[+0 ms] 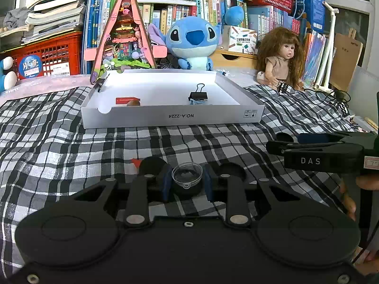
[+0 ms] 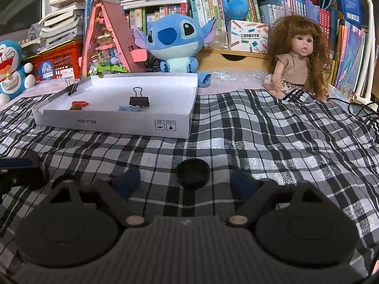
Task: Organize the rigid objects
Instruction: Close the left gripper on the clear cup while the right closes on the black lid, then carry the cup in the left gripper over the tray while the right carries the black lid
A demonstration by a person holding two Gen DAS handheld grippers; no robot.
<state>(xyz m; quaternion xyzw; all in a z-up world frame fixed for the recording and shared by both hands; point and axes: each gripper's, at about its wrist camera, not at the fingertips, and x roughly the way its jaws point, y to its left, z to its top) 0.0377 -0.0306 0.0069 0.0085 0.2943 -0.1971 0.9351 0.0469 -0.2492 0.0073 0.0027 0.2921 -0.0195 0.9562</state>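
Checked black-and-white cloth (image 1: 213,142) covers the bed across the whole lower half of both views, and everything sits on it. Upper centre in the left wrist view lies the white cardboard tray (image 1: 170,118), long side facing the cameras; in the right wrist view it sits upper left. Inside it are a black binder clip (image 1: 198,94), a red item (image 1: 126,99) and a bluish scrap, with a second clip (image 2: 71,87) on the tray's left rim.

The left tool (image 1: 186,182) is drawn in around a small round clear-lidded container (image 1: 187,177), its blue pads (image 1: 167,181) touching or almost touching the container's sides; I judge it a pinch just seated. The tray lies straight ahead of it, farther up the frame.

The right tool (image 2: 187,183) stands spread, its pads well apart. A black round cap (image 2: 192,173) rests on the cloth between them, centre frame, slightly ahead, untouched. Being round, it offers no long axis to align with. The right tool is clearly the nearer one to the cap, and the tray lies up and to the left of it.
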